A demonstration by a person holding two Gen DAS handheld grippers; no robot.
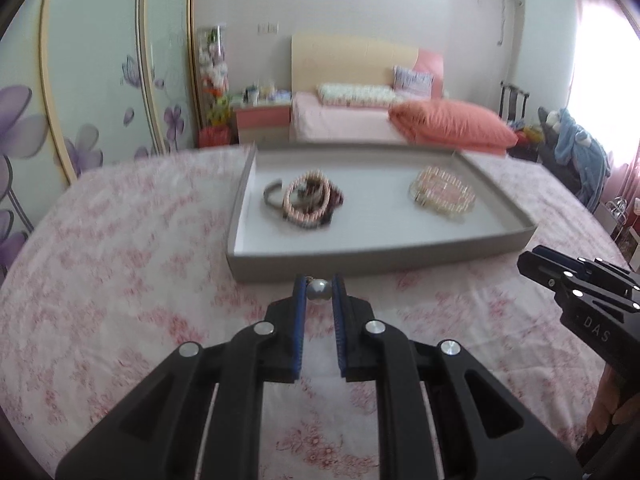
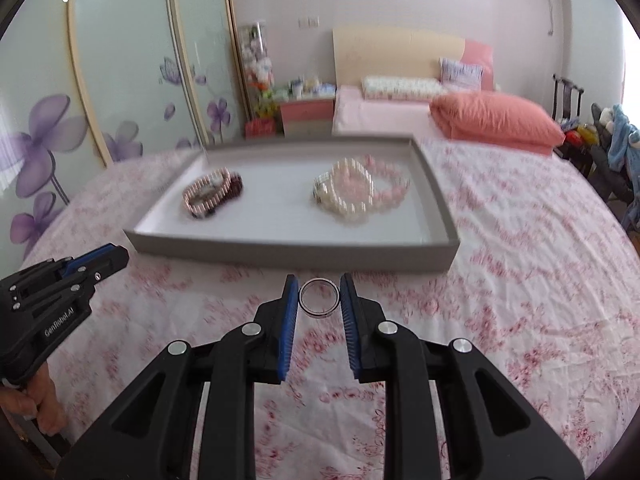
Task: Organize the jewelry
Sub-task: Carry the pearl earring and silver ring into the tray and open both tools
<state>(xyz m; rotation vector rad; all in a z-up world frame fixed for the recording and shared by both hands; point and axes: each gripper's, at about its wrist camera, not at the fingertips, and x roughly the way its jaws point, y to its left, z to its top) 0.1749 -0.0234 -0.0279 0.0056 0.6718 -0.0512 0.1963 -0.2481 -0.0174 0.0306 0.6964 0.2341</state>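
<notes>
left gripper: jaws pinch pearl piece | right gripper: jaws pinch ring | both short of tray above bed | risk: small round pieces slip out, lost in bedsheet

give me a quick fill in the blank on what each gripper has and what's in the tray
1. The left gripper is shut on a small round ____.
2. The right gripper is shut on a silver metal ____.
3. The shallow grey cardboard tray lies on a bed sheet printed with ____ flowers.
4. The pink beaded bracelet pile lies in the tray's ____ half, seen from the left wrist.

Missing words: pearl; ring; pink; left
</notes>
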